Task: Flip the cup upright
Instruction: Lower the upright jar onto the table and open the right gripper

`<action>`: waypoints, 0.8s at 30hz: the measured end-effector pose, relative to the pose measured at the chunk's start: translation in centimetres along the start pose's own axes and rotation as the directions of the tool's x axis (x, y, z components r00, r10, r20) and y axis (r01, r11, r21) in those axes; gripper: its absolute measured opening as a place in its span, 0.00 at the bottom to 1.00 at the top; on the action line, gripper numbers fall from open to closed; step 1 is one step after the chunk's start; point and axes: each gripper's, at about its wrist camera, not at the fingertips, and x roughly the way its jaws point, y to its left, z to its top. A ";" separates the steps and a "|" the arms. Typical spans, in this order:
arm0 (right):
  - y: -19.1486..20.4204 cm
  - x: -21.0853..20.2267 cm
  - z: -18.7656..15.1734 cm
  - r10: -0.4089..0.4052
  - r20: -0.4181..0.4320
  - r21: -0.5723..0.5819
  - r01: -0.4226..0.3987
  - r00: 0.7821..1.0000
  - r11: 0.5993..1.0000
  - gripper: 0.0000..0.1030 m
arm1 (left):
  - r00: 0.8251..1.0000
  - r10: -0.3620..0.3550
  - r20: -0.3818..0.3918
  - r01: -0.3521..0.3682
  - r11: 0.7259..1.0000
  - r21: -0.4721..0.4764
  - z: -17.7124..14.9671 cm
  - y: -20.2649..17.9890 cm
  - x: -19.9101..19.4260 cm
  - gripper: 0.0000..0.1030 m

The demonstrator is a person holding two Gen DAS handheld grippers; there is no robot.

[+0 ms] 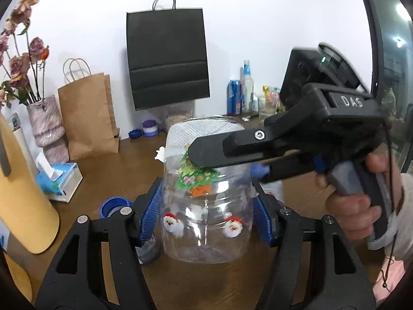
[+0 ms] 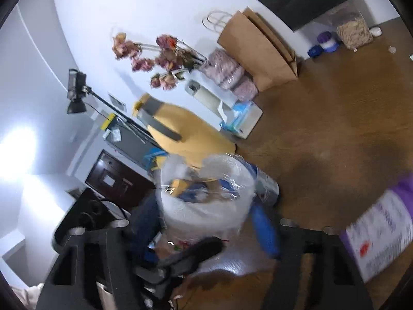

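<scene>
A clear plastic cup [image 1: 206, 206] with Santa and Christmas-tree stickers stands on the wooden table with its white textured base uppermost. My left gripper [image 1: 206, 206] is shut on the cup, with a blue pad against each side. My right gripper [image 1: 227, 162] comes in from the right and is shut on the upper part of the cup, one black finger [image 1: 206, 155] across its front. In the blurred right wrist view the cup [image 2: 206, 201] sits between the right gripper's [image 2: 209, 222] blue pads.
Along the wall stand a brown paper bag [image 1: 87, 118], a black bag [image 1: 167, 62], a pink vase of dried flowers [image 1: 46, 126], a drink can [image 1: 234, 97] and a bottle [image 1: 247, 87]. A tissue box [image 1: 59, 180], a blue lid [image 1: 113, 206] and a yellow object [image 1: 23, 193] lie at left.
</scene>
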 end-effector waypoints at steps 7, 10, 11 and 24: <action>1.0 -3.1 4.6 -0.214 0.131 -0.112 0.229 0.968 0.967 0.64 | 0.999 -0.050 -0.009 0.051 0.978 0.203 5.9 -1.2 1.4 0.84; 1.7 -4.5 7.3 -0.295 0.204 -0.160 0.330 0.933 0.930 0.64 | 0.989 -0.147 -0.012 0.144 0.944 0.296 8.7 -1.6 2.9 0.97; 1.8 -4.5 8.0 -0.311 0.218 -0.173 0.350 0.925 0.921 0.64 | 0.984 -0.177 -0.023 0.175 0.934 0.310 9.4 -1.4 3.8 0.98; -3.2 0.1 11.3 -0.407 0.167 -0.164 0.432 0.898 0.887 0.65 | 0.965 -0.259 -0.028 0.261 0.959 0.112 9.4 4.0 12.5 0.98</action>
